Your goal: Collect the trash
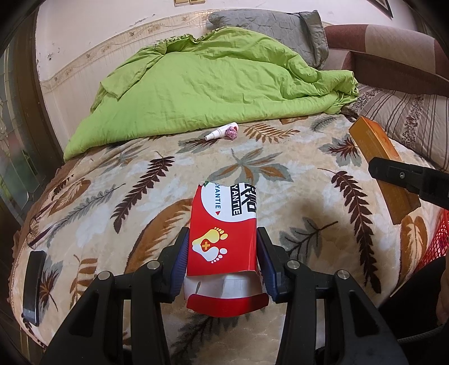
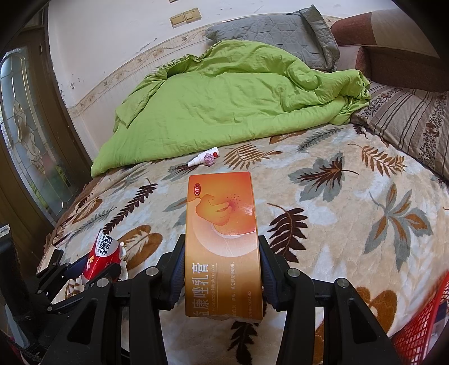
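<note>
My left gripper (image 1: 223, 238) is shut on a red and white carton (image 1: 224, 227) with a footprint logo, its near flap hanging open, held above the leaf-patterned blanket (image 1: 140, 196). My right gripper (image 2: 223, 247) is shut on a long orange medicine box (image 2: 223, 238). That orange box (image 1: 378, 160) and the right gripper's finger show at the right of the left wrist view; the red carton (image 2: 102, 252) shows at the lower left of the right wrist view. Farther back on the bed lie a small white spray bottle (image 1: 217, 133) and a crumpled pink wad (image 1: 231, 132), touching each other.
A rumpled green duvet (image 1: 210, 84) covers the back of the bed, with a grey pillow (image 1: 269, 25) and a striped pillow (image 2: 407, 123) behind. A red mesh basket (image 2: 421, 323) sits at the lower right. A black remote (image 1: 33, 283) lies at the left edge beside eyeglasses (image 1: 39, 230).
</note>
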